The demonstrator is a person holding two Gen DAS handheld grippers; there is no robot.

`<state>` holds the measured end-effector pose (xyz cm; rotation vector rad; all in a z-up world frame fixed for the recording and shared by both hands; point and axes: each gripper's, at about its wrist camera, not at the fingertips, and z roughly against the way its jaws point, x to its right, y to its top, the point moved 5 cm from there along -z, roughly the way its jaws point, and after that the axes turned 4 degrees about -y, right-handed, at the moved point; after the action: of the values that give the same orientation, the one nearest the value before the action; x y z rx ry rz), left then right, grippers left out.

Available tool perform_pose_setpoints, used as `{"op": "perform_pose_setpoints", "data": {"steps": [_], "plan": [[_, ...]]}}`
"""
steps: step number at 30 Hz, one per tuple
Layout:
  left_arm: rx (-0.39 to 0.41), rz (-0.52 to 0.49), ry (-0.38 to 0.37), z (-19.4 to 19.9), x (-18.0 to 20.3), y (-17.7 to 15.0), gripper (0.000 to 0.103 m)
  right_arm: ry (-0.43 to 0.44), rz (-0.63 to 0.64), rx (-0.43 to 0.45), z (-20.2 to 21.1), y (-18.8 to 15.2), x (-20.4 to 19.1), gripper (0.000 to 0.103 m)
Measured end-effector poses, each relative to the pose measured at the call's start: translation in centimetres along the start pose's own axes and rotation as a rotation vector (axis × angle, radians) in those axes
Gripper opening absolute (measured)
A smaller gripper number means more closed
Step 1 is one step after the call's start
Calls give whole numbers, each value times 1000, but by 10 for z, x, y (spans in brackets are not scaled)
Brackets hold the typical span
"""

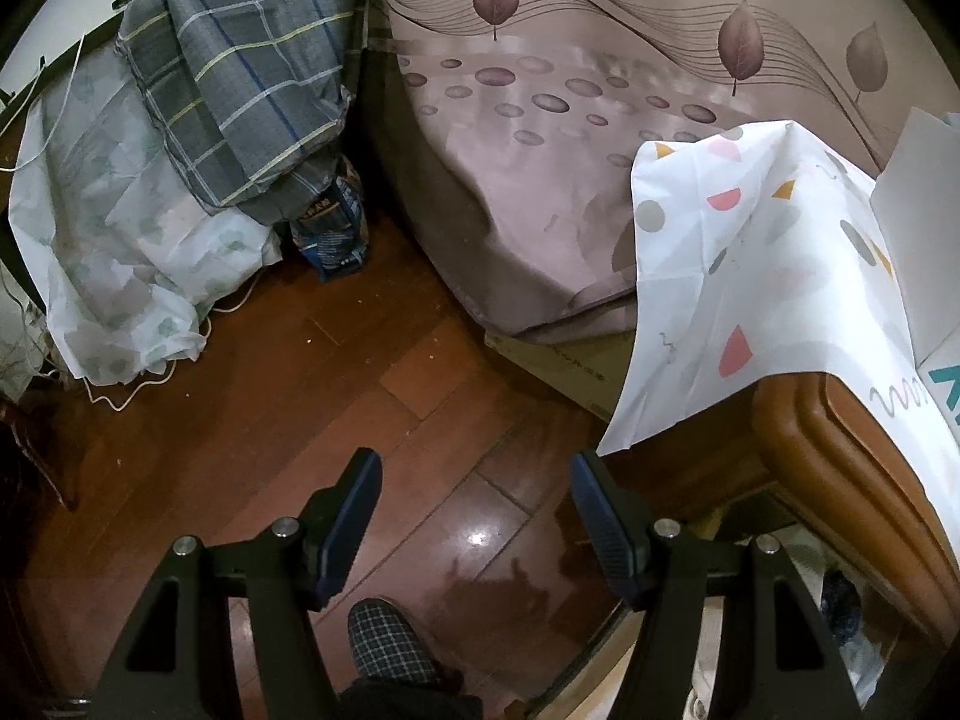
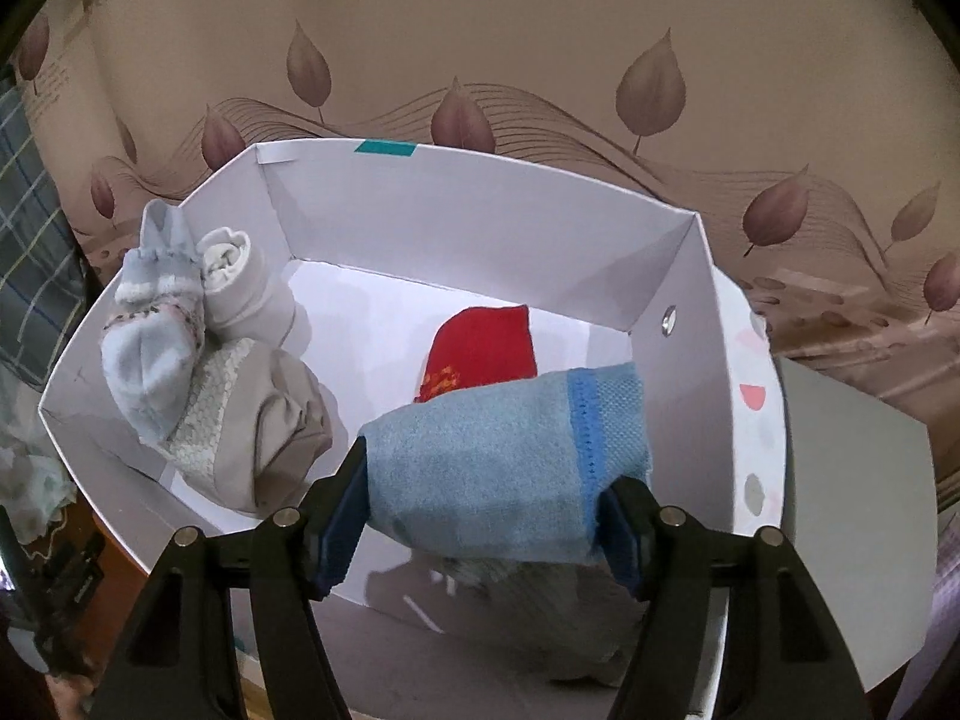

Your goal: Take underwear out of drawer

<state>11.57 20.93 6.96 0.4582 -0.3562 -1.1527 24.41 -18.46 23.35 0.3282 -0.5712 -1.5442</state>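
A folded light-blue pair of underwear (image 2: 498, 456) with a darker blue band spans the gap of my right gripper (image 2: 480, 504), and both pads press on its ends. It hangs over the near part of a white cardboard box (image 2: 480, 216). Inside the box lie a red garment (image 2: 480, 348), a beige bundle (image 2: 270, 420) and rolled socks (image 2: 156, 324). My left gripper (image 1: 477, 516) stands open over the wooden floor, with nothing between its fingers. The drawer (image 1: 840, 600) shows at the lower right, below a wooden cabinet top (image 1: 840, 450), with dark cloth inside.
A bed with a leaf-patterned sheet (image 1: 570, 150) fills the background. A patterned white cloth (image 1: 750, 276) hangs over the cabinet. Plaid bedding (image 1: 252, 72) and a white sheet (image 1: 120, 252) pile up at the left. A person's slippered foot (image 1: 390, 642) is below the left gripper.
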Motion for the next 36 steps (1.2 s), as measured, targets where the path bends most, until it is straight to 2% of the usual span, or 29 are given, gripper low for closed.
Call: {"op": "perform_pose_setpoints", "data": {"steps": [6, 13, 18, 22, 27, 32, 36], "plan": [[-5, -4, -8, 0, 3, 0, 68, -23, -8, 58, 9, 3, 3, 85], [-13, -22, -12, -1, 8, -3, 68, -13, -3, 107, 34, 2, 3, 87], [-23, -33, -10, -3, 10, -4, 68, 12, 36, 137, 60, -14, -1, 90], [-24, -27, -15, -4, 10, -4, 68, 47, 83, 137, 83, -44, -5, 91], [-26, -28, -14, -4, 10, -4, 68, 93, 183, 93, 95, -96, -12, 96], [-39, -21, -22, -5, 9, -6, 68, 120, 238, -26, 75, -158, -15, 97], [-37, -25, -22, -4, 9, -6, 68, 134, 191, -135, 42, -198, -14, 97]]}}
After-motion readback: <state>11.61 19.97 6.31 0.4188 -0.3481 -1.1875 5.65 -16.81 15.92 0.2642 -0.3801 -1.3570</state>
